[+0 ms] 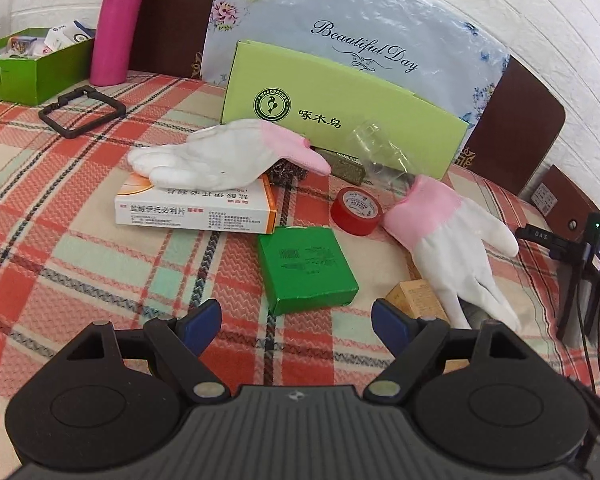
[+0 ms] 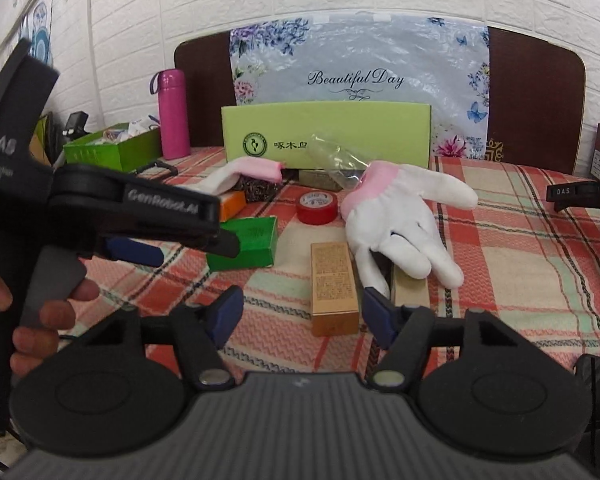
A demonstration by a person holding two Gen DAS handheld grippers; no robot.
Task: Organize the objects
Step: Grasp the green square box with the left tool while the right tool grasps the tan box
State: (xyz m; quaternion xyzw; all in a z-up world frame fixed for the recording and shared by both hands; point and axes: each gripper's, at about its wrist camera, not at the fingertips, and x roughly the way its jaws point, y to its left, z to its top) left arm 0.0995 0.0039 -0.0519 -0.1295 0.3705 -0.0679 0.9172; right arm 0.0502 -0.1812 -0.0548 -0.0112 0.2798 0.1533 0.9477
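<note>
My left gripper (image 1: 296,320) stands open just short of a small green box (image 1: 308,268) on the plaid cloth, nothing between its blue pads. The right wrist view shows that gripper (image 2: 200,252) over the same green box (image 2: 248,244), with a hand (image 2: 40,312) on its handle. My right gripper (image 2: 304,314) is open; the near end of a gold carton (image 2: 334,284) lies between its fingers, with a gap on each side. A white and pink glove (image 2: 400,216) lies partly over a second carton (image 2: 410,288). Another glove (image 1: 220,156) rests on a white medicine box (image 1: 196,204).
A red tape roll (image 1: 358,210), a crumpled clear bag (image 1: 380,148) and a pale green lid (image 1: 340,116) sit behind. At the far left are a pink flask (image 1: 118,24), an open green box (image 1: 32,64) holding small packs, and a black frame (image 1: 82,110).
</note>
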